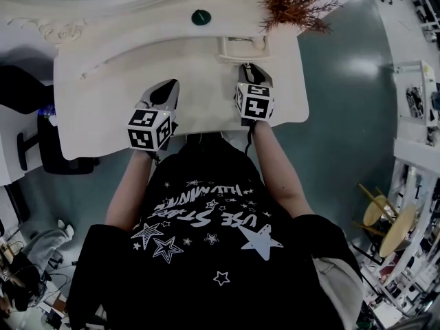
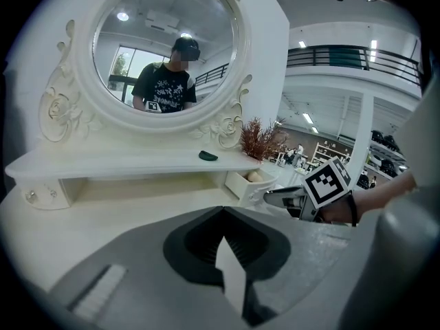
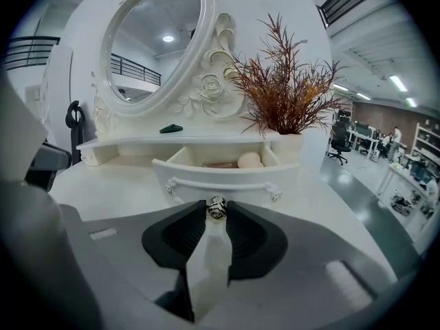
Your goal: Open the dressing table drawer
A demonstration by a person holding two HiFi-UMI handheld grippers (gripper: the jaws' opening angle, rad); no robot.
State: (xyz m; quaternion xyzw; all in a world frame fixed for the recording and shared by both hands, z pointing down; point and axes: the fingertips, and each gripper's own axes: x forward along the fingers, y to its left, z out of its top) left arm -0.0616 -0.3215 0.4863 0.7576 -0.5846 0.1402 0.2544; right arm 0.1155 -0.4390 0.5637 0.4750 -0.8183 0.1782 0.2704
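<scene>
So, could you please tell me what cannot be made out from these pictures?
- Drawer contents: its front wall hides all but two small shapes, right gripper view.
- Drawer knob: in the head view, covered by the right tool.
- Dark green thing on the shelf: too small to identify in any view.
- Table's underside: hidden by the tabletop, head view.

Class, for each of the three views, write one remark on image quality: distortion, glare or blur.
Head view: a glare patch on the floor beside the dressing table. Left gripper view: fisheye curving, black corners. Right gripper view: drawer sharp, ceiling lights blown out.
</scene>
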